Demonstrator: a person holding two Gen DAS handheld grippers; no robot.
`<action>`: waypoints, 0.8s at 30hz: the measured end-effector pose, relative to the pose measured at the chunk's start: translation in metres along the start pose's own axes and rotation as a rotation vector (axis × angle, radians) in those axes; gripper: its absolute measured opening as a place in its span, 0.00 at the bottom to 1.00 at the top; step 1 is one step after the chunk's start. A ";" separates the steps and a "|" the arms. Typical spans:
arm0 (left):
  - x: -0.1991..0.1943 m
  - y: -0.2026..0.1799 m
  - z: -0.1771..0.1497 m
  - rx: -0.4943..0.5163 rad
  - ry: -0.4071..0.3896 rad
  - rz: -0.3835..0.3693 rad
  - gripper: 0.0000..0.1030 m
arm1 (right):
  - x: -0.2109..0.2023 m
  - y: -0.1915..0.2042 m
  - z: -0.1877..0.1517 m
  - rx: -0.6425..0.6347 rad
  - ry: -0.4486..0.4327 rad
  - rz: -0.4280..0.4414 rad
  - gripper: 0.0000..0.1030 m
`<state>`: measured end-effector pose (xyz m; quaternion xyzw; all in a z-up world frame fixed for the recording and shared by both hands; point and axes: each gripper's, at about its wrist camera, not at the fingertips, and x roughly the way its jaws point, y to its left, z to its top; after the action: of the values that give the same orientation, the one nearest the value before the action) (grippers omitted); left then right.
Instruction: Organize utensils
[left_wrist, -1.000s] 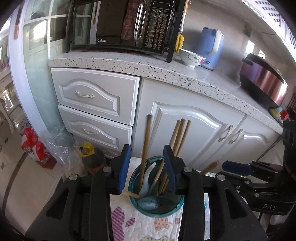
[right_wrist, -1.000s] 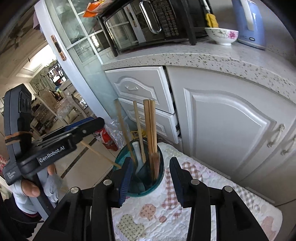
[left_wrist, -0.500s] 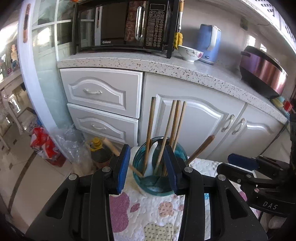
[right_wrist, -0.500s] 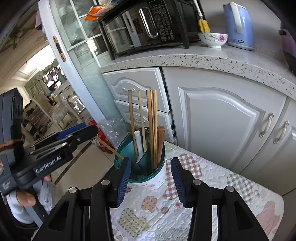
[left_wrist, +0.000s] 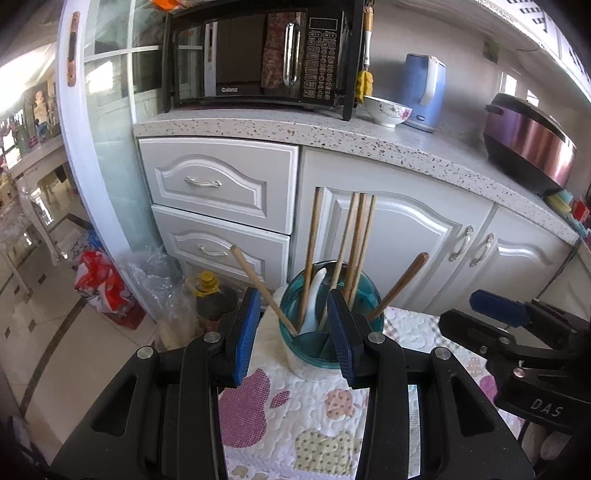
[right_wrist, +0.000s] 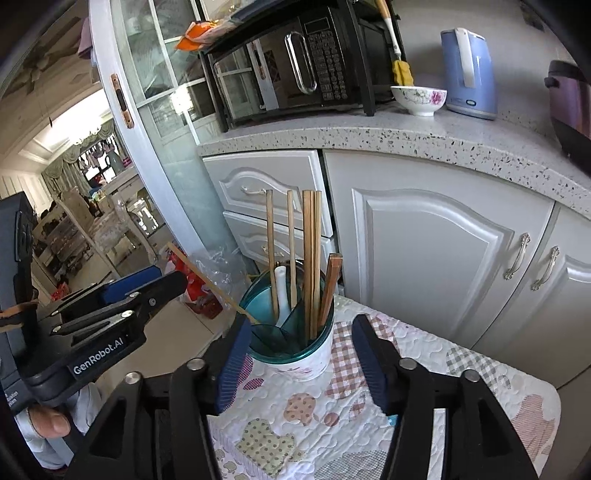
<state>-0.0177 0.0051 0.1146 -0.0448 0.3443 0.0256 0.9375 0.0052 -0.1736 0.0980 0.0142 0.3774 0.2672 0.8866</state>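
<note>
You are holding both grippers over the quilted patchwork cloth (right_wrist: 295, 413), and neither is gripping anything. Your left gripper (left_wrist: 293, 332) is standing with its blue pads apart, nothing pressed between them; seen from the right wrist, its body is showing the label "GenRobot.AI". Your right gripper (right_wrist: 299, 358) has just been opening its jaws, and they are standing wide and empty; from the left wrist, its side is reading "DAS". Just beyond both sets of fingertips, the teal-rimmed utensil holder (right_wrist: 295, 343) is sitting upright on the cloth near its far edge, toward the far left corner. Inside it, wooden chopsticks (right_wrist: 312, 266) are standing nearly upright beside a white spoon (left_wrist: 312, 306), one darker stick (left_wrist: 399, 286) is leaning out to the right in the left wrist view, and one pale stick (left_wrist: 258, 286) is leaning out over the left rim. Past the holder, white cabinet doors and drawers are facing you under a speckled worktop (left_wrist: 369, 142). At its far left end, a black microwave (left_wrist: 258, 59) is reading "Galanz" on its door; the keypad writing is too small to read. Right of it, a flowered bowl (left_wrist: 388, 110), a blue kettle (left_wrist: 424, 92) and a purple cooker (left_wrist: 528, 147) are standing along the worktop.
</note>
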 end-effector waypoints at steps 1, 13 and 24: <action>-0.001 0.001 0.000 -0.001 -0.002 0.003 0.36 | -0.001 0.001 0.000 0.000 -0.001 0.000 0.54; -0.011 -0.002 -0.002 0.007 -0.028 0.025 0.36 | -0.002 0.008 -0.005 -0.016 -0.003 -0.035 0.54; -0.012 -0.005 -0.004 0.012 -0.031 0.029 0.36 | -0.001 0.009 -0.004 -0.015 0.011 -0.046 0.55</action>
<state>-0.0295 -0.0004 0.1199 -0.0337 0.3305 0.0377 0.9425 -0.0022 -0.1671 0.0975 -0.0025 0.3806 0.2497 0.8904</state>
